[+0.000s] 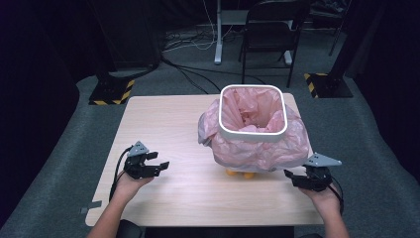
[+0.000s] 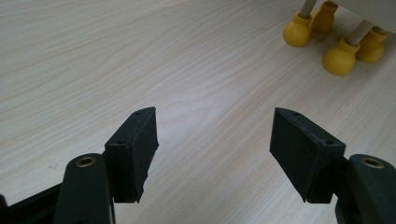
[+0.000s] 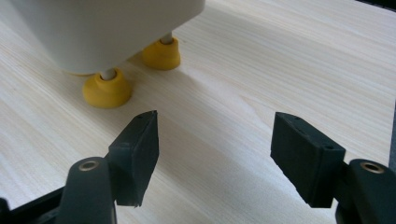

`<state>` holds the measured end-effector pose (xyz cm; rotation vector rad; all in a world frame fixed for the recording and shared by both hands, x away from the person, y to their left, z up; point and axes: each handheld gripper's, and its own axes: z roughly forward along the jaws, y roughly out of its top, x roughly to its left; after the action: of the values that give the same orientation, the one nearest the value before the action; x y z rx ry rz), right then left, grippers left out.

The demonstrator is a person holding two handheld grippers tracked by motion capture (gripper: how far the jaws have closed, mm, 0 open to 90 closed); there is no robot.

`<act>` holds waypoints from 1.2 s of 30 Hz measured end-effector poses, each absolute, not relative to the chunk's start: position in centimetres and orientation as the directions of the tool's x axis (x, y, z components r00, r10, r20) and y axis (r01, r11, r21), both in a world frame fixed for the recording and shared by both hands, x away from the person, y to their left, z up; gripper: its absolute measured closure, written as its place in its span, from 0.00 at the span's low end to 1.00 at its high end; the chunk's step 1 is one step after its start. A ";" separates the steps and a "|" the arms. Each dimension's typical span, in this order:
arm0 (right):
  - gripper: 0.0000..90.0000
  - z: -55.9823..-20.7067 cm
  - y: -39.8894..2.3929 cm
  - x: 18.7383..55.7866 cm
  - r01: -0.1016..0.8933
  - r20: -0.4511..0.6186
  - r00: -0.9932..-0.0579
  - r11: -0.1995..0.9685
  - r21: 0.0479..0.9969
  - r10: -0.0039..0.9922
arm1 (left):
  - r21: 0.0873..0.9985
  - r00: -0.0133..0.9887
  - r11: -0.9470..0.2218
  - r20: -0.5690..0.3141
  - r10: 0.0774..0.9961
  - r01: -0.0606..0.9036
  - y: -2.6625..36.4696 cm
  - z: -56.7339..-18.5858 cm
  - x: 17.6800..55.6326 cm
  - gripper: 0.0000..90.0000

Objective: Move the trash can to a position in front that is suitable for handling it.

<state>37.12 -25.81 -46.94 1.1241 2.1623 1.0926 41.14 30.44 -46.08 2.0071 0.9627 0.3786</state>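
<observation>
A white bin [image 1: 252,133] lined with a pink plastic bag [image 1: 257,148] stands on the wooden table [image 1: 173,119], right of centre. The bag's edge is folded out over the rim and hangs down the sides. The bin rests on yellow feet [image 2: 341,58] [image 3: 107,88]. My left gripper [image 1: 159,167] hovers low over the table to the bin's left, open and empty, its jaws [image 2: 212,154] pointing toward the feet. To the bin's right, my right gripper [image 1: 292,177] is open and empty near the table's edge, with its jaws [image 3: 215,154] aimed at the bin's base.
A black folding chair [image 1: 272,29] and a white stand leg [image 1: 218,34] stand on the grey floor beyond the table, with cables lying around them. Yellow-black striped bases [image 1: 111,91] [image 1: 327,84] sit near the table's far corners.
</observation>
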 end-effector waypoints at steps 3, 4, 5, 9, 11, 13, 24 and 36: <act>0.35 -46.7 -25.6 37.0 0.453 -0.042 -0.562 0.350 0.820 0.826 | 0.810 0.669 -0.339 -0.086 0.738 0.479 30.0 -45.6 41.0 0.35; 0.35 -46.6 -25.6 36.9 0.451 -0.042 -0.564 0.350 0.821 0.824 | 0.811 0.672 -0.341 -0.084 0.735 0.475 29.8 -45.4 41.0 0.35; 0.35 -46.6 -25.6 36.9 0.449 -0.043 -0.566 0.351 0.822 0.823 | 0.814 0.677 -0.342 -0.083 0.732 0.470 29.6 -45.3 41.0 0.35; 0.34 -46.4 -25.5 36.8 0.445 -0.043 -0.572 0.354 0.823 0.819 | 0.813 0.691 -0.356 -0.075 0.719 0.460 28.8 -44.8 41.0 0.34; 0.34 -46.2 -25.4 36.8 0.444 -0.045 -0.572 0.355 0.823 0.819 | 0.813 0.695 -0.359 -0.076 0.715 0.458 28.5 -44.7 41.0 0.34; 0.34 -46.1 -25.4 36.8 0.441 -0.045 -0.573 0.354 0.825 0.819 | 0.813 0.700 -0.363 -0.074 0.710 0.455 28.2 -44.6 41.0 0.33; 0.33 -45.5 -25.3 36.6 0.425 -0.046 -0.585 0.354 0.833 0.810 | 0.813 0.717 -0.382 -0.062 0.694 0.440 26.8 -44.0 41.3 0.33; 0.33 -44.5 -24.7 36.5 0.393 -0.049 -0.589 0.340 0.855 0.806 | 0.820 0.748 -0.400 -0.052 0.662 0.411 24.8 -42.8 41.6 0.34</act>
<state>36.49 -24.71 -44.48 1.0484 2.1386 1.1707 41.62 24.83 -42.77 2.0465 0.8074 0.3537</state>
